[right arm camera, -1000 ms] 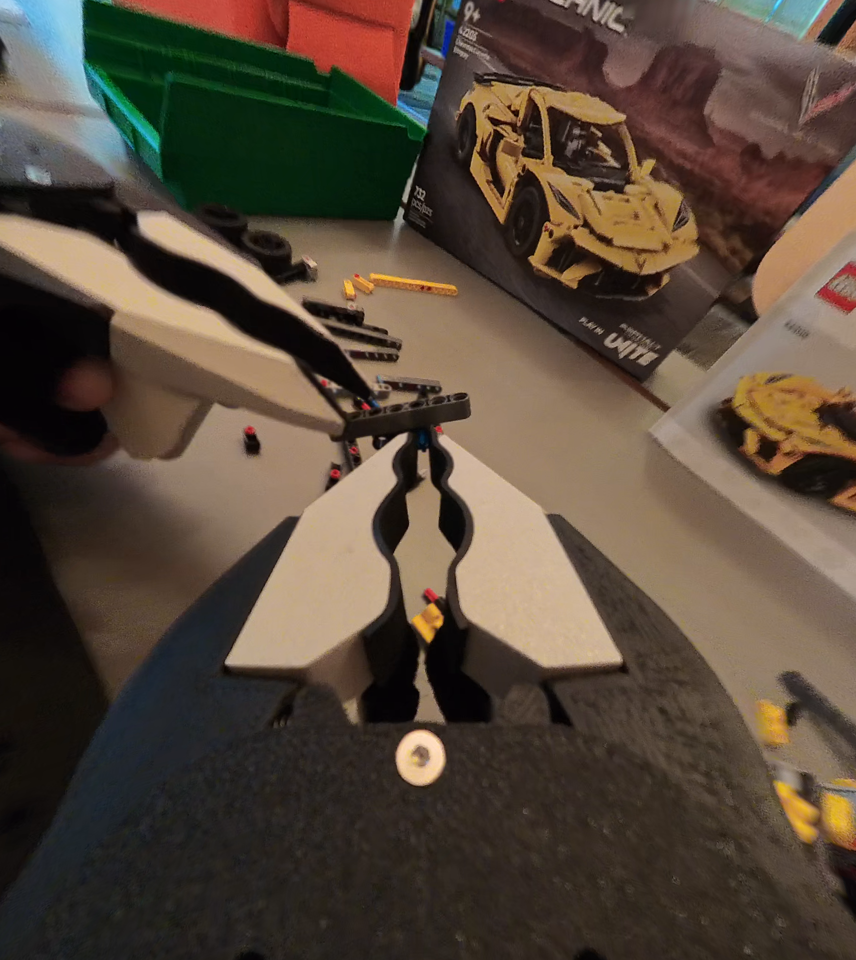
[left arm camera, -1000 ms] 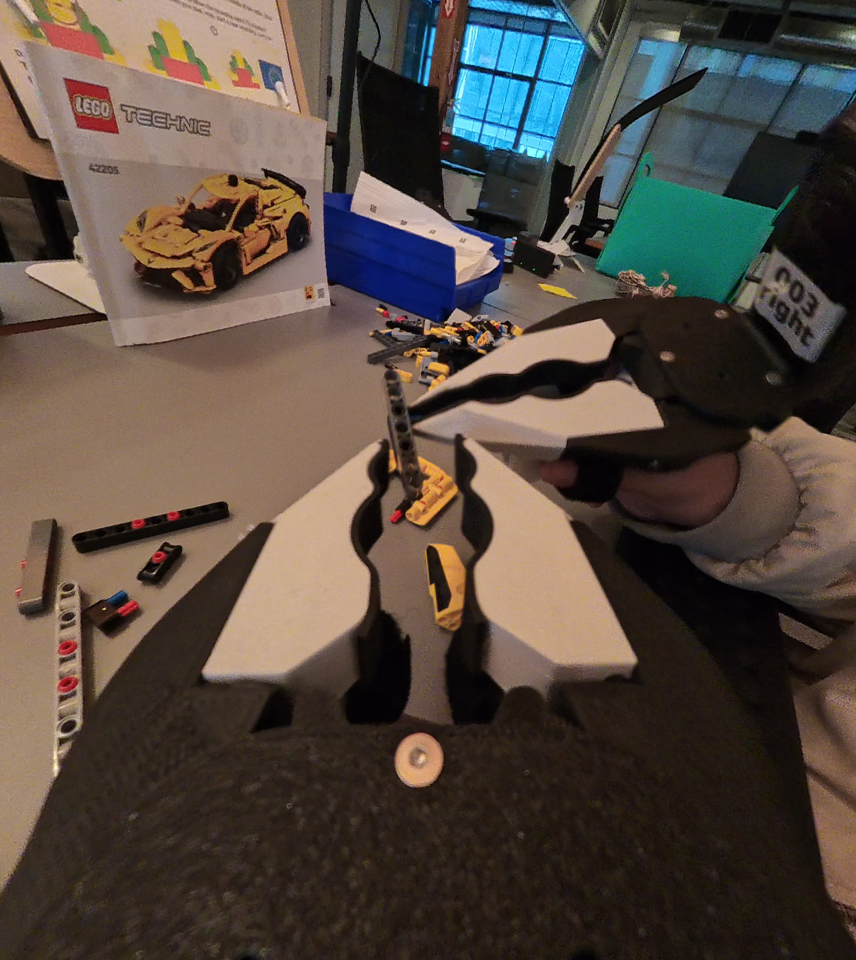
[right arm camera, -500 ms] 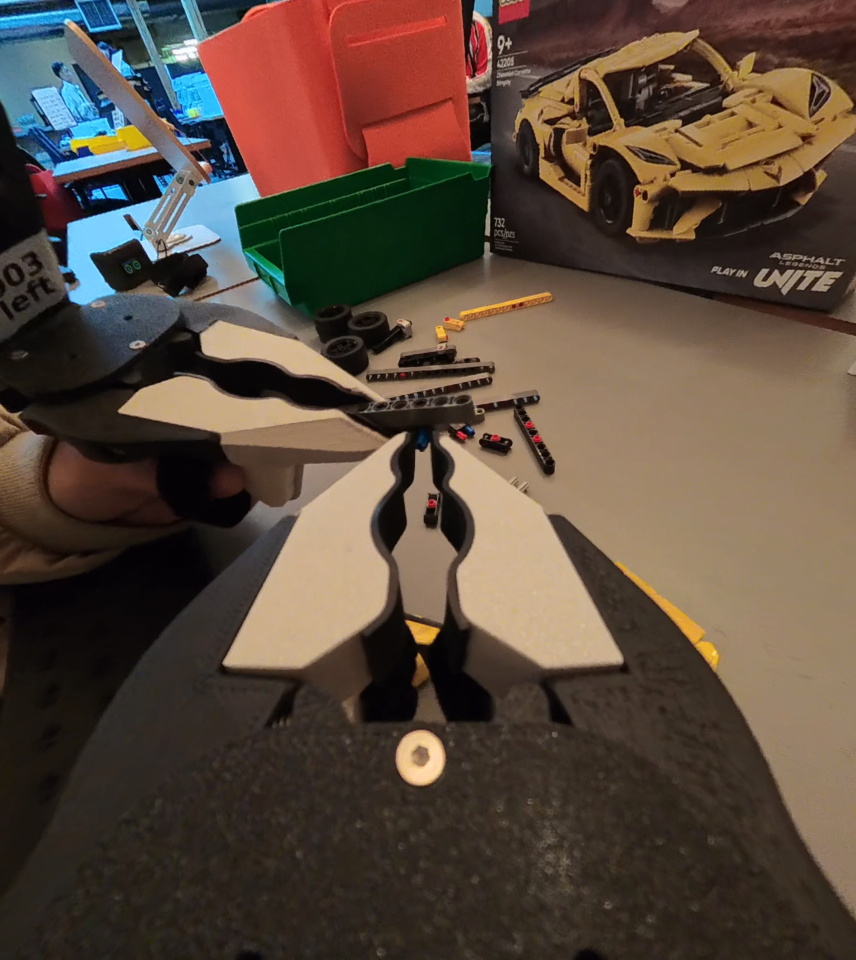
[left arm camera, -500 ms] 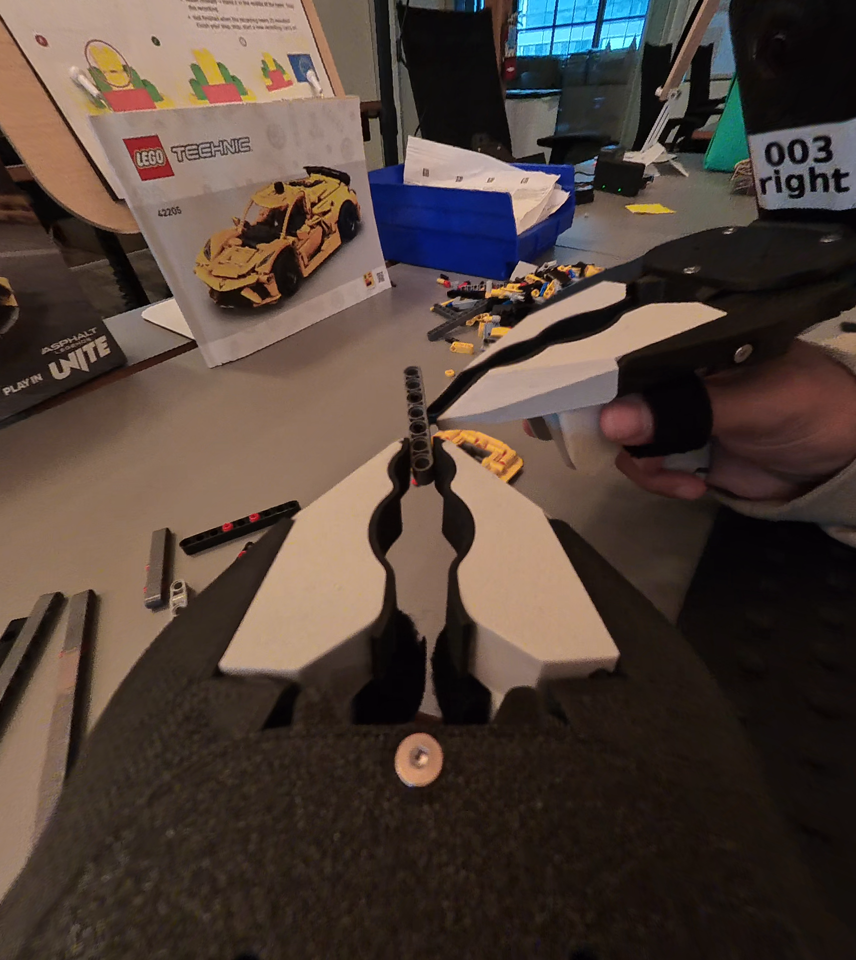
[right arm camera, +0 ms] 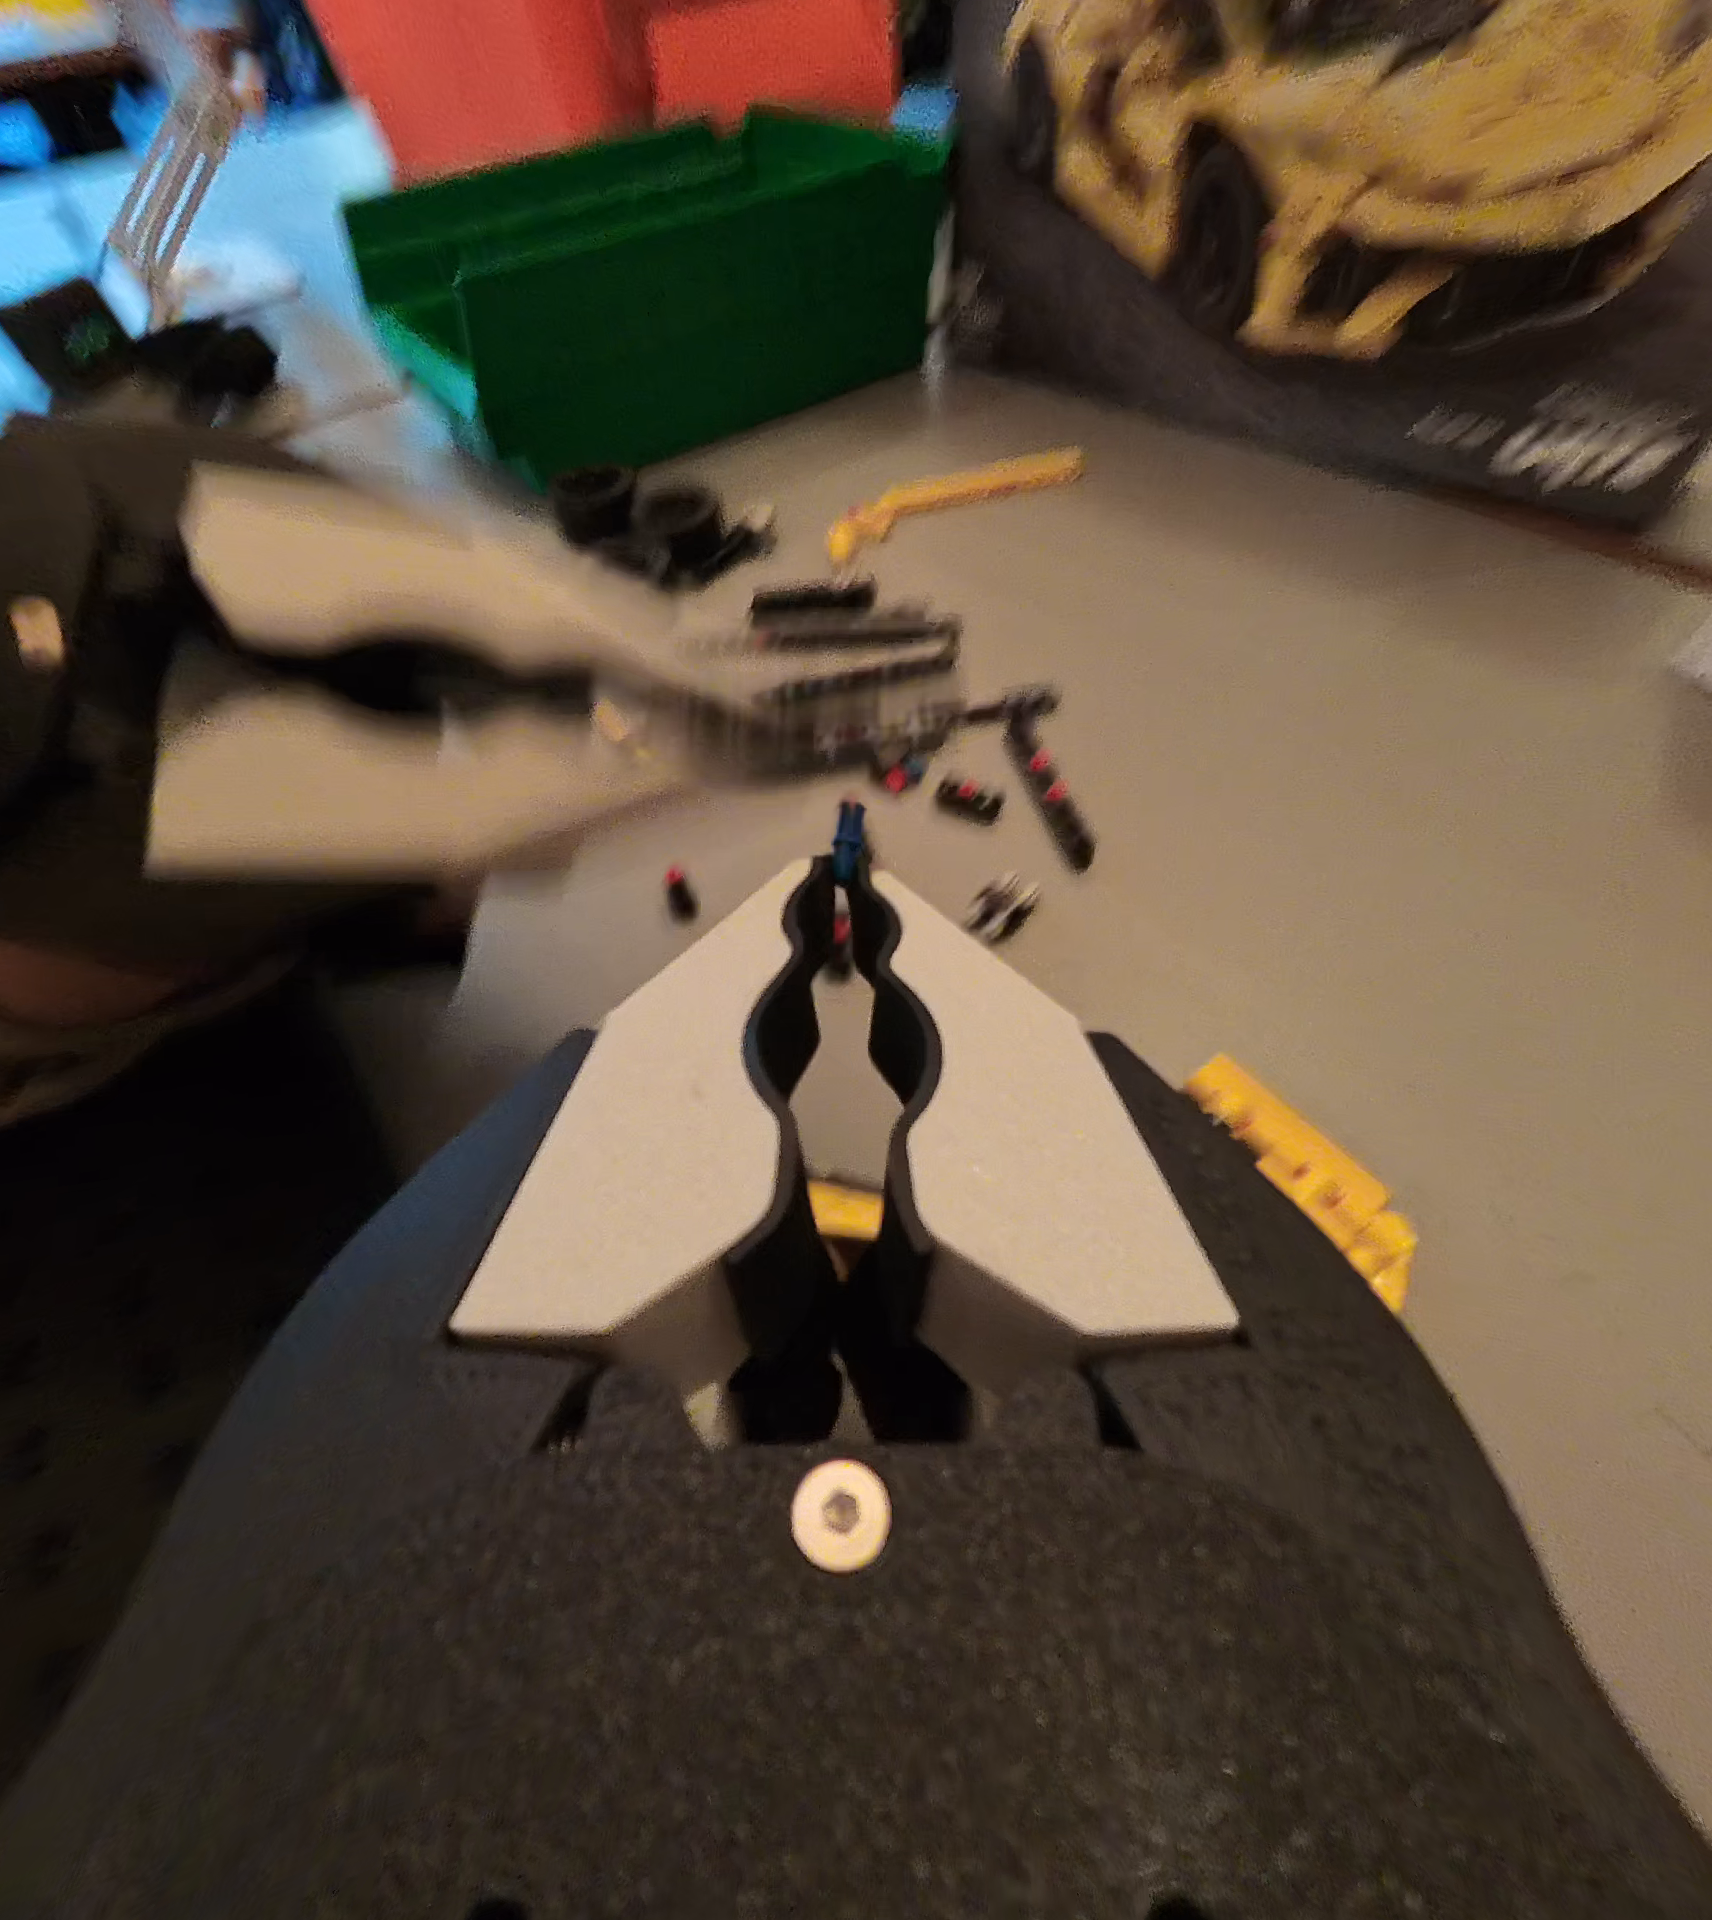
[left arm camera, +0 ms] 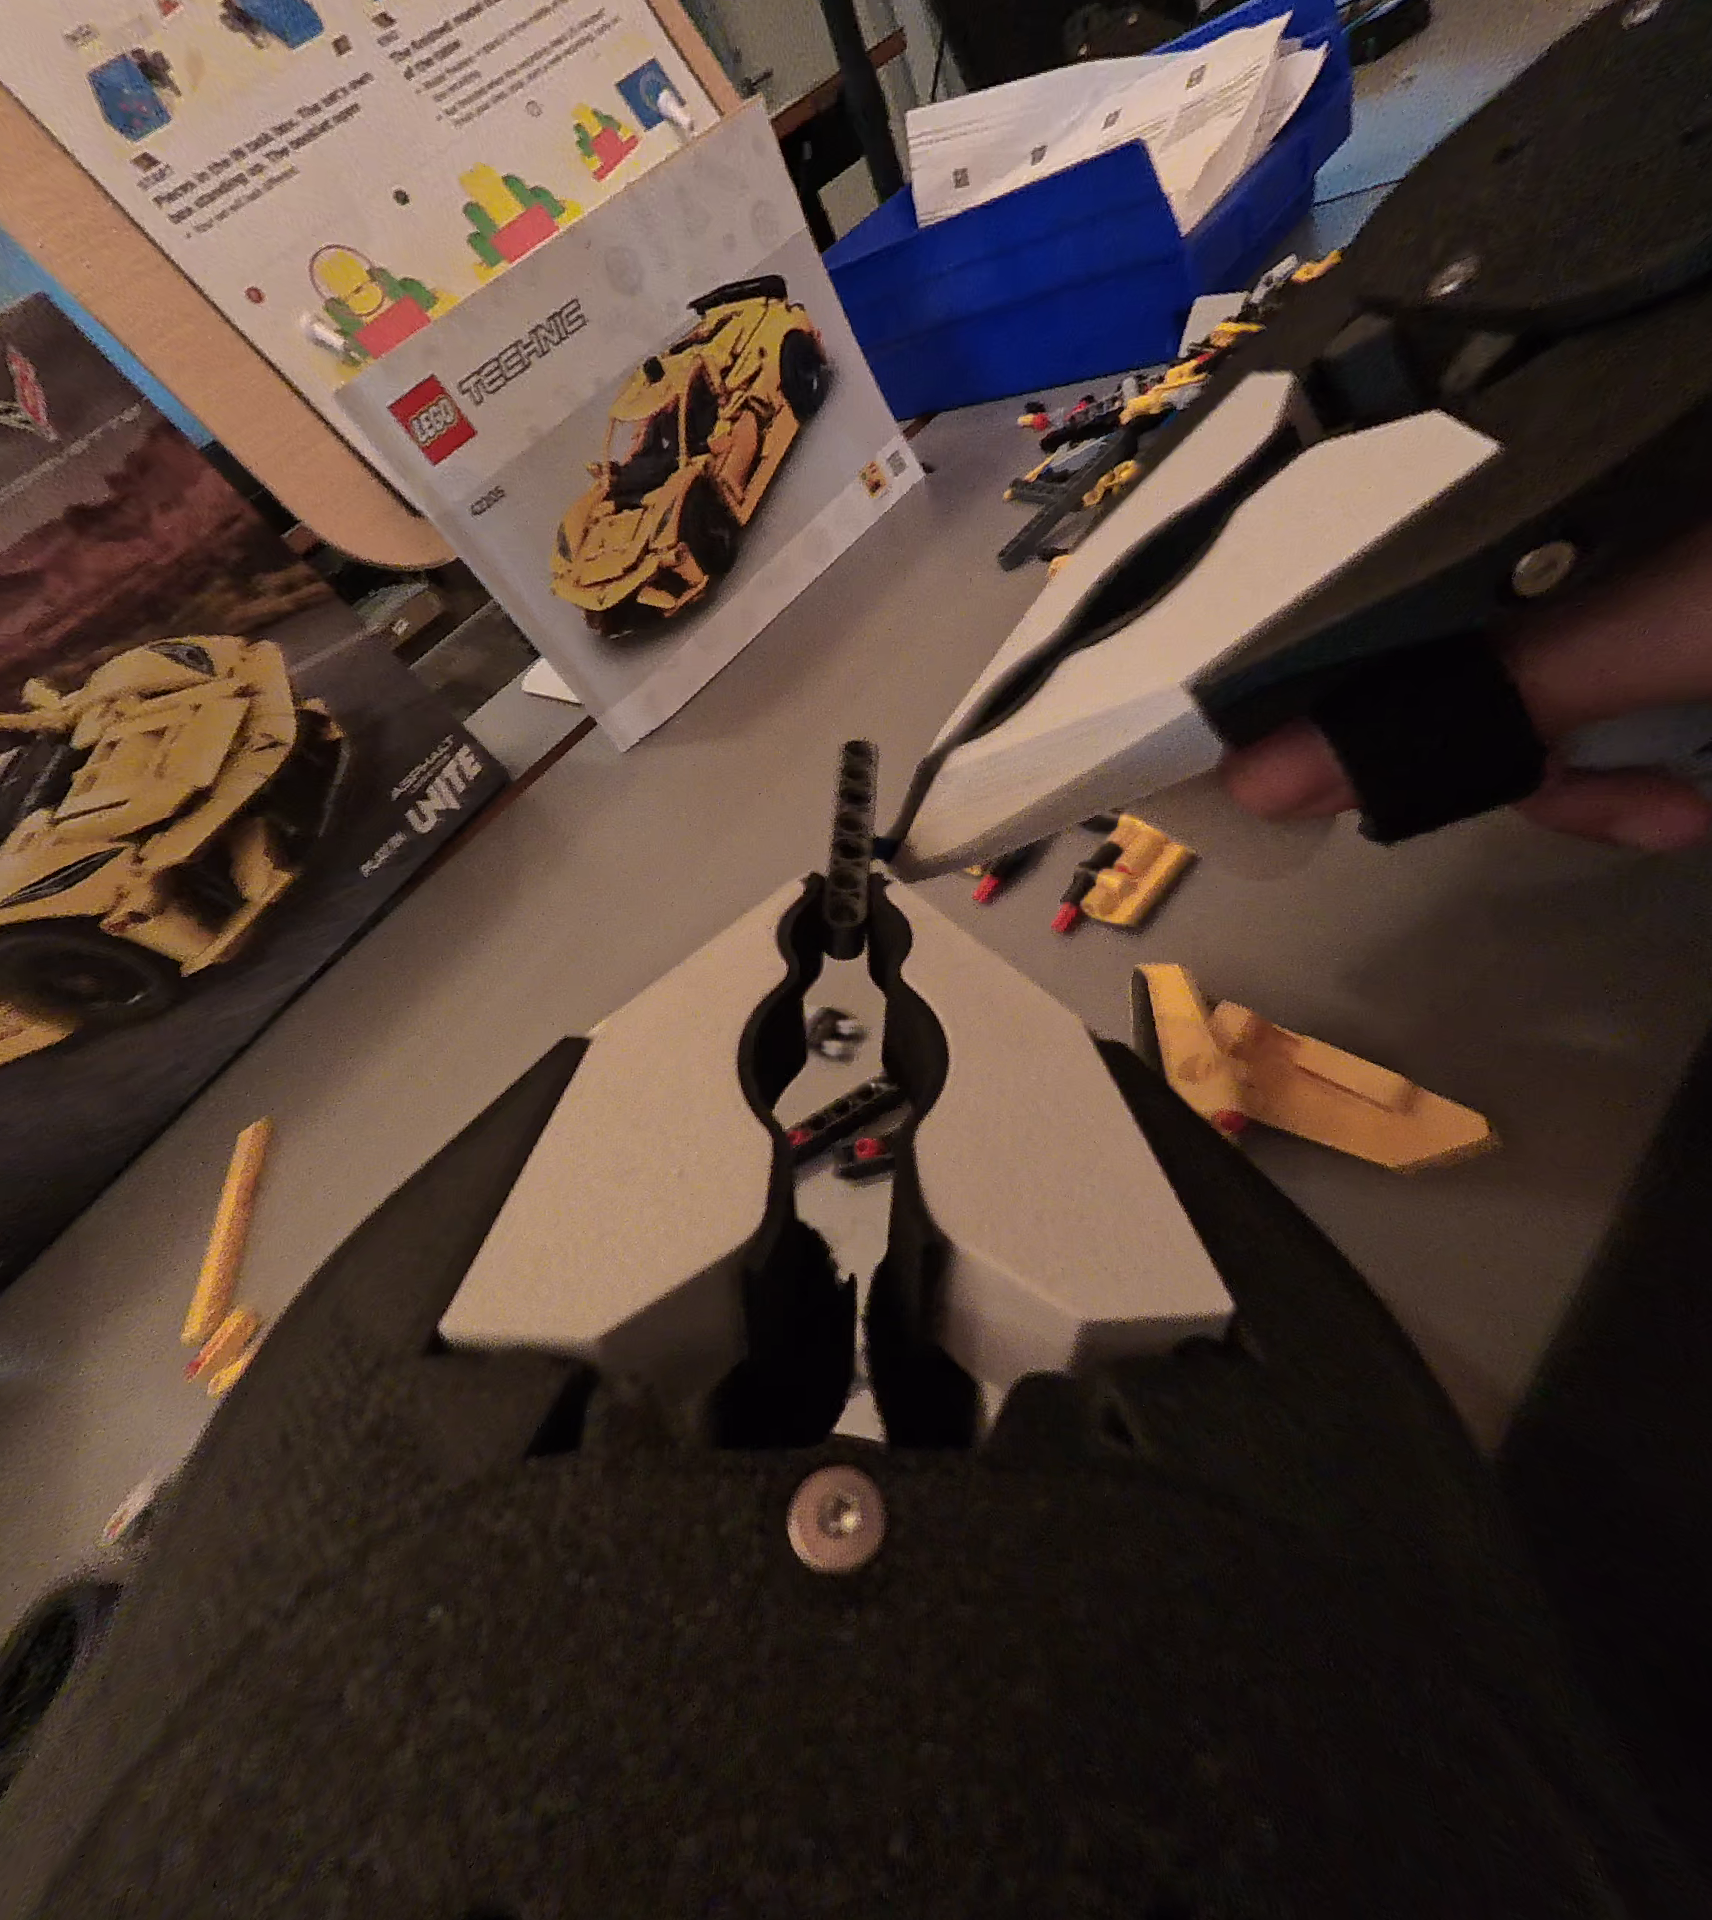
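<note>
Between the left gripper's (left arm camera: 844,902) tips stands a black beam (left arm camera: 852,821), pinched.

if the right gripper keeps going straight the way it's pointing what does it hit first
Probably the black beam held upright in the left gripper: the right gripper, shut on a blue pin, points at it from close by. Blur leaves depth unclear.

Two grippers: the left gripper (left arm camera: 850,902) at 12 o'clock pinches one black holed beam (left arm camera: 852,831); the right gripper (right arm camera: 847,871) grips one blue pin (right arm camera: 848,831). One blue bin (left arm camera: 1028,281) at 1 o'clock, one green bin (right arm camera: 665,301) at 11. Two black tyres (right arm camera: 639,509). One instruction booklet (left arm camera: 644,447), one car-picture box (left arm camera: 104,790).
</note>
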Demonstrator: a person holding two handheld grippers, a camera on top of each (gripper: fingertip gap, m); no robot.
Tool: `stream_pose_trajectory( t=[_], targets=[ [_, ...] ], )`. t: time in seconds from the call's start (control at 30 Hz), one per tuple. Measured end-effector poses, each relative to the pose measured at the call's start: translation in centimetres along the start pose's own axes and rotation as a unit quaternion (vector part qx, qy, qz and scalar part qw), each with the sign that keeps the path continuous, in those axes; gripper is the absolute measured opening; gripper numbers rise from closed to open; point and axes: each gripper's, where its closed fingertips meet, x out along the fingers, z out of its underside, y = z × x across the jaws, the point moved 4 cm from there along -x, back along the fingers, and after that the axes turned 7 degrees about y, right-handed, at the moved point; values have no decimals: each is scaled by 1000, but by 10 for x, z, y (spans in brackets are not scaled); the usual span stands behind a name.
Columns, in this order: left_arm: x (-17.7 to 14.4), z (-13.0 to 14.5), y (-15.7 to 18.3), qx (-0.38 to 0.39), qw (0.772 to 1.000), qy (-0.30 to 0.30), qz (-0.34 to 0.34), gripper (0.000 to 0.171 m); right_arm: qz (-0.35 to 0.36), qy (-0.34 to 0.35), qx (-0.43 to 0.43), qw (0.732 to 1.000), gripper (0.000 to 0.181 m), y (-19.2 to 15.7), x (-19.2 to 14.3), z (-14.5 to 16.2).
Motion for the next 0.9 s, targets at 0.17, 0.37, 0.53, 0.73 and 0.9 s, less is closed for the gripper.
stream_pose_trajectory(
  t=[0.17,0.37,0.53,0.73,0.9],
  targets=[
    [-3,14,-45,-122,992,15,-41,7,-2,-4,8,1000,3,4,-5,1],
    [2,-1,-8,-252,957,67,130,8,80,-7,5,997,4,80,-45,-8],
    [0,-5,-7,-461,852,99,225,8,345,-145,-66,925,4,219,-160,15],
    [-3,-13,-9,-574,752,132,296,7,356,-111,-51,927,25,240,-183,25],
    [-8,-15,-9,-580,734,139,323,7,67,47,21,996,30,134,-106,-26]
  ],
)
